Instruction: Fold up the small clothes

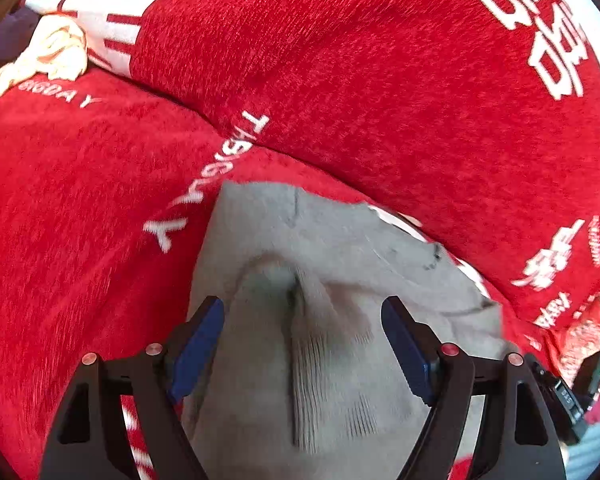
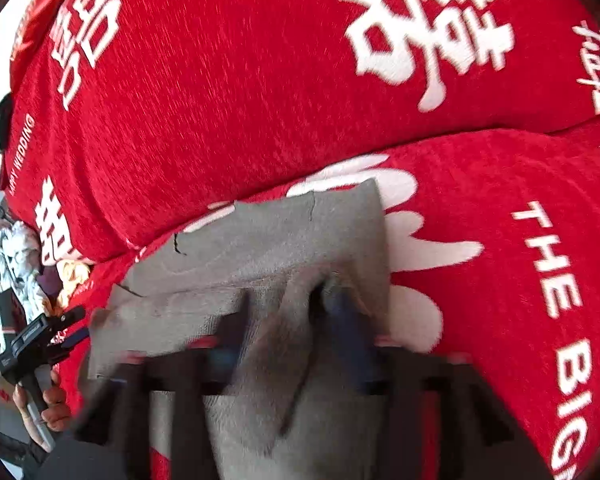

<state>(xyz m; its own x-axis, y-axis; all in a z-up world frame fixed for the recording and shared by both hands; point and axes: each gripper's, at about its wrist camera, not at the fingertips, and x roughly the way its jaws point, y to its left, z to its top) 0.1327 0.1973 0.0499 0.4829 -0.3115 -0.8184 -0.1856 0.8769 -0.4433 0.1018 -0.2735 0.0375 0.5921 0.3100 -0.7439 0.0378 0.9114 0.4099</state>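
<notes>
A small grey knit garment (image 1: 340, 248) lies on a red blanket; it also shows in the right wrist view (image 2: 268, 240). My left gripper (image 1: 302, 312) is open, its blue-padded fingers (image 1: 202, 344) on either side of a raised ridge of the grey cloth with ribbed hem. My right gripper (image 2: 288, 308) is blurred by motion; its fingers (image 2: 348, 320) stand part-open around a bunched fold of the grey garment near its right edge. The left gripper and the hand holding it also show in the right wrist view (image 2: 40, 344) at the far left.
A red blanket with white lettering (image 1: 380, 80) covers the seat and a big cushion (image 2: 220, 80) behind the garment. A cream cloth (image 1: 56, 52) lies at the far left. More crumpled clothes (image 2: 8, 264) are piled at the left.
</notes>
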